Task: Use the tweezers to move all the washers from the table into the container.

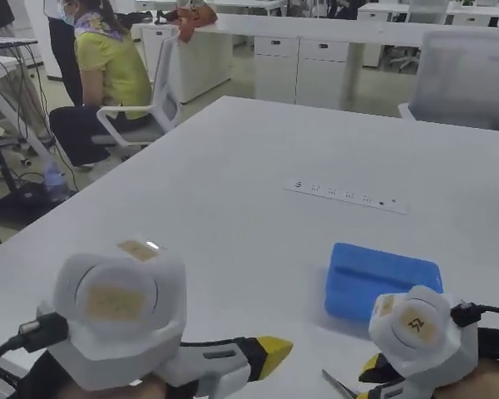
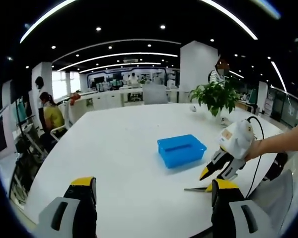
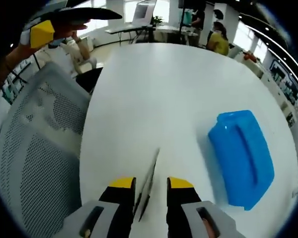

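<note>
Gripping the tweezers [image 3: 153, 163] between narrow jaws, the right gripper [image 3: 152, 182] is hovering with the container [image 3: 241, 156] ahead-right; the left gripper [image 2: 152, 183] is hanging wide open, empty; transfer apparently is not yet beginning.

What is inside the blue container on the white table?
The blue container shows a closed-looking blue top with a long groove. Its inside is covered, so its contents cannot be seen.
</note>
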Action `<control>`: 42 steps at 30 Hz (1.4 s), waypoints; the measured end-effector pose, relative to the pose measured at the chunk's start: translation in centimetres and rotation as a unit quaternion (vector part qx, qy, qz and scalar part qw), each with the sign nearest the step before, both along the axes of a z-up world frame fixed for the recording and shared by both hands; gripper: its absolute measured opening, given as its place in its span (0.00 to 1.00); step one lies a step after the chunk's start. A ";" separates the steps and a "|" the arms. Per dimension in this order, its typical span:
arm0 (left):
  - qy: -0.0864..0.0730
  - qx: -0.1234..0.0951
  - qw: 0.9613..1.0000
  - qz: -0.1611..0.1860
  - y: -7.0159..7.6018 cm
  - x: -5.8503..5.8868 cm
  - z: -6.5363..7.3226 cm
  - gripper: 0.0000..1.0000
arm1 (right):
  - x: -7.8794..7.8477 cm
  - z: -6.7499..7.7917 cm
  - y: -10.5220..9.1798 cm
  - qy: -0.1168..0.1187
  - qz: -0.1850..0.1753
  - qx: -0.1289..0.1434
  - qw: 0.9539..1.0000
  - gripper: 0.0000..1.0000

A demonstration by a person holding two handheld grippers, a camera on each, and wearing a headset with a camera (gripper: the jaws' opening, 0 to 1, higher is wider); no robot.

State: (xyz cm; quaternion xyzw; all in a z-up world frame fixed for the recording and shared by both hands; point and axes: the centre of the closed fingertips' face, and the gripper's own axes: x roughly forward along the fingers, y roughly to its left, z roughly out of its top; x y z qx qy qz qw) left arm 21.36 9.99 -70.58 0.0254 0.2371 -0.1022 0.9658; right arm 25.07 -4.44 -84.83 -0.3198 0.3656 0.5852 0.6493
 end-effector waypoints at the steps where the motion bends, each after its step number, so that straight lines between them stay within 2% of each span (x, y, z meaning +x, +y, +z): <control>1: 0.000 0.002 1.000 -0.002 -0.2 0.0 0.2 0.99 | -0.2 0.9 -0.1 0.000 -0.018 0.022 1.000 0.21; 3: -0.002 0.005 1.000 -0.006 -0.4 -0.1 0.4 0.99 | -0.8 1.6 -0.7 0.014 -0.042 0.043 0.998 0.19; 5: -0.003 0.007 1.000 -0.008 -0.7 -0.2 0.5 0.99 | -1.5 1.7 -1.2 0.023 -0.045 0.042 0.998 0.16; 6: -0.005 0.008 1.000 -0.011 -1.0 -0.3 0.7 0.99 | -2.4 1.8 -1.4 0.040 -0.049 0.052 0.997 0.11; 7: -0.005 0.008 1.000 -0.014 -1.1 -0.3 0.8 0.99 | -2.7 1.8 -1.2 0.047 -0.053 0.065 0.995 0.09; 8: -0.004 0.009 1.000 -0.015 -1.2 -0.4 0.9 0.99 | -3.5 1.6 -1.3 0.069 -0.057 0.069 0.994 0.10; 12: -0.007 0.013 1.000 -0.023 -1.7 -0.6 1.3 0.99 | -5.7 -0.2 -2.2 0.128 -0.067 0.037 0.989 0.17; 13: -0.008 0.016 1.000 -0.025 -1.9 -0.7 1.5 0.99 | -5.7 -0.6 -2.2 0.122 -0.068 0.039 0.989 0.19; 14: -0.008 0.019 0.999 -0.026 -1.9 -0.7 1.6 0.99 | -5.9 -0.9 -2.4 0.129 -0.073 0.034 0.988 0.19; 17: -0.010 0.029 0.999 -0.029 -1.8 -0.8 1.8 0.99 | -5.6 -2.3 -3.3 0.134 -0.097 0.008 0.986 0.22; 19: -0.012 0.031 0.999 -0.029 -1.8 -0.8 1.9 0.99 | -5.0 -2.8 -3.8 0.120 -0.105 0.008 0.987 0.22; 20: -0.014 0.032 0.999 -0.028 -1.8 -0.9 1.9 0.99 | -4.2 -3.0 -4.1 0.107 -0.126 0.010 0.986 0.24; 21: -0.014 0.032 0.999 -0.028 -1.8 -0.9 1.9 0.99 | -4.1 -3.2 -4.4 0.111 -0.128 0.011 0.986 0.25; 22: -0.012 0.032 0.999 -0.028 -1.8 -0.9 1.9 0.99 | -4.1 -2.9 -4.1 0.117 -0.127 0.027 0.985 0.24; 23: -0.012 0.034 0.999 -0.028 -1.8 -1.0 2.0 0.99 | -3.4 -2.8 -4.2 0.111 -0.157 0.039 0.981 0.29; 24: -0.015 0.038 0.999 -0.026 -1.8 -1.1 2.1 0.99 | -3.4 -2.7 -4.3 0.107 -0.154 0.042 0.981 0.32; 25: -0.015 0.039 0.999 -0.026 -1.8 -1.2 2.2 0.99 | -3.5 -2.6 -4.6 0.110 -0.149 0.039 0.982 0.31; 27: -0.015 0.041 0.999 -0.025 -1.9 -1.4 2.3 0.99 | -3.6 -1.7 -4.7 0.106 -0.158 0.055 0.980 0.28; 30: -0.016 0.040 0.999 -0.026 -2.3 -1.8 2.4 0.99 | -4.4 0.7 -4.8 0.112 -0.190 0.101 0.970 0.30; 32: -0.015 0.038 0.999 -0.026 -2.5 -1.9 2.3 0.99 | -4.7 2.3 -5.5 0.101 -0.214 0.124 0.964 0.33; 33: -0.014 0.037 0.999 -0.025 -2.5 -1.9 2.2 0.99 | -5.1 3.4 -5.9 0.093 -0.233 0.139 0.958 0.36; 34: -0.014 0.036 0.999 -0.025 -2.6 -1.9 2.1 0.99 | -5.1 4.1 -6.2 0.085 -0.244 0.150 0.954 0.40; 36: -0.013 0.034 0.999 -0.026 -2.8 -1.9 2.0 0.99 | -5.0 6.0 -7.3 0.055 -0.281 0.180 0.941 0.49; 37: -0.014 0.035 0.999 -0.025 -2.9 -1.9 2.0 0.99 | -4.8 7.3 -8.0 0.034 -0.307 0.202 0.930 0.55; 39: -0.016 0.034 0.999 -0.025 -3.0 -1.9 2.1 0.99 | -5.2 8.7 -8.8 0.023 -0.329 0.220 0.918 0.60; 42: -0.017 0.026 0.999 -0.025 -3.2 -2.1 2.2 0.99 | -5.7 11.0 -9.8 0.002 -0.360 0.258 0.897 0.65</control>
